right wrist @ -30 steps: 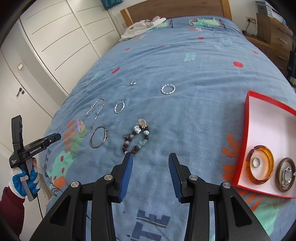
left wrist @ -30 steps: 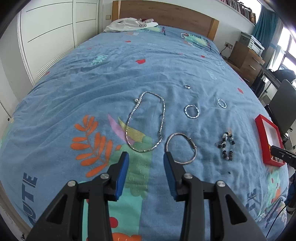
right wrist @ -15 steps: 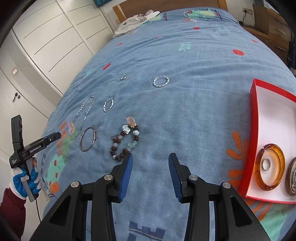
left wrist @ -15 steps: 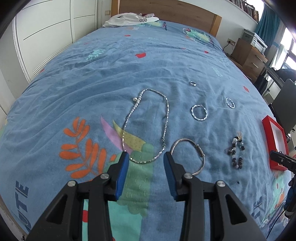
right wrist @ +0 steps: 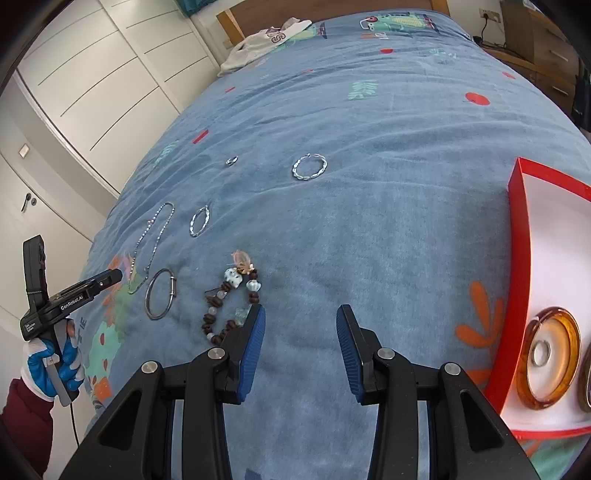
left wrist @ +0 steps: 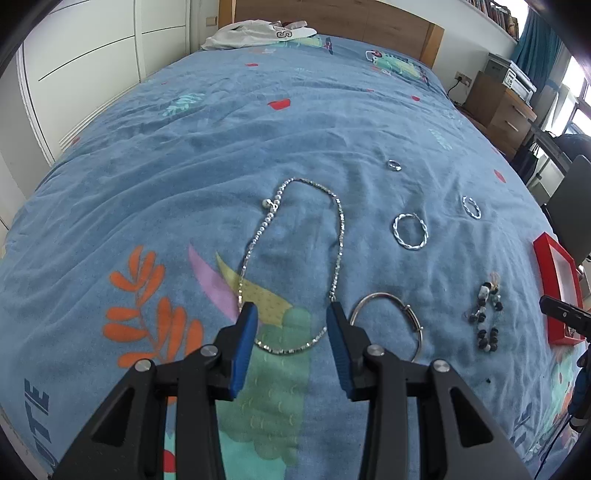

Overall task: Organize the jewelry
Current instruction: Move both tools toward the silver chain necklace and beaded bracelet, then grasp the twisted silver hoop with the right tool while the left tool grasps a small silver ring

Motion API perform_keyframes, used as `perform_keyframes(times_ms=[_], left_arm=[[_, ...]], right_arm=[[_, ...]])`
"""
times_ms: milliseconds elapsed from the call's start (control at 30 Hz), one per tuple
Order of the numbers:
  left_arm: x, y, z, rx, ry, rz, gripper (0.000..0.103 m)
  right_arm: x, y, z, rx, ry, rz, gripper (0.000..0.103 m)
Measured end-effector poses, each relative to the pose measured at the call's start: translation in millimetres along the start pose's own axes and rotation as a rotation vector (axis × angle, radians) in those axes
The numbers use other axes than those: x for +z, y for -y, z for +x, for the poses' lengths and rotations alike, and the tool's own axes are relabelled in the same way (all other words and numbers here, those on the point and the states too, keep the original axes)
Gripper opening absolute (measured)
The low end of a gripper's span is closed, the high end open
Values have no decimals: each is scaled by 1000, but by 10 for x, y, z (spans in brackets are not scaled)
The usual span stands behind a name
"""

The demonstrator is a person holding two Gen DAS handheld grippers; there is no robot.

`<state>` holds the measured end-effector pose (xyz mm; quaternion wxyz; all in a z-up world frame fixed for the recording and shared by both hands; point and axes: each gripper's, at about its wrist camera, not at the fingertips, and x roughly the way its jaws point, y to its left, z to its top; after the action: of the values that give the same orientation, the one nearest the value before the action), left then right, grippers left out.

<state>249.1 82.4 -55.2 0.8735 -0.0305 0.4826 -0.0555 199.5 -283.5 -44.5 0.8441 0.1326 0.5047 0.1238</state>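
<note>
My left gripper (left wrist: 291,317) is open, its fingers either side of the near loop of a silver chain necklace (left wrist: 338,236) lying on the blue bedspread. A silver bangle (left wrist: 391,299) lies just right of it, then a beaded bracelet (left wrist: 487,314), two twisted rings (left wrist: 410,232) (left wrist: 471,206) and a small ring (left wrist: 394,165). My right gripper (right wrist: 300,314) is open and empty; its left finger is next to the beaded bracelet (right wrist: 231,299). A red box (right wrist: 517,266) at right holds amber dishes (right wrist: 550,358).
The bedspread (left wrist: 221,147) covers a wide bed with a wooden headboard (left wrist: 332,18). White clothing (left wrist: 255,33) lies by the headboard. Wardrobe doors (right wrist: 92,92) stand at left, a wooden drawer unit (left wrist: 498,107) at right.
My left gripper has moved forward and down until its fingers straddle the necklace's near loop. My right gripper has moved forward and left toward the beaded bracelet.
</note>
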Motion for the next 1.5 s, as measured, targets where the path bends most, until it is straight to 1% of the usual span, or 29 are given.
perform_keyframes(times_ms=[233, 433, 833, 1033, 1200, 1500], left_arm=[[96, 9, 88, -2, 3, 6, 37], [274, 59, 205, -9, 4, 26, 37], [729, 241, 442, -32, 25, 74, 37], [1019, 387, 575, -59, 37, 95, 37], [1248, 610, 797, -105, 25, 116, 37], [1452, 901, 1168, -152, -1, 134, 36]], right_arm=[[93, 65, 98, 0, -1, 6, 40], [218, 105, 183, -2, 1, 1, 40], [660, 62, 362, 12, 29, -48, 40], [885, 22, 483, 29, 45, -62, 40], [1077, 10, 624, 29, 51, -75, 40], [1293, 146, 865, 10, 43, -73, 40]])
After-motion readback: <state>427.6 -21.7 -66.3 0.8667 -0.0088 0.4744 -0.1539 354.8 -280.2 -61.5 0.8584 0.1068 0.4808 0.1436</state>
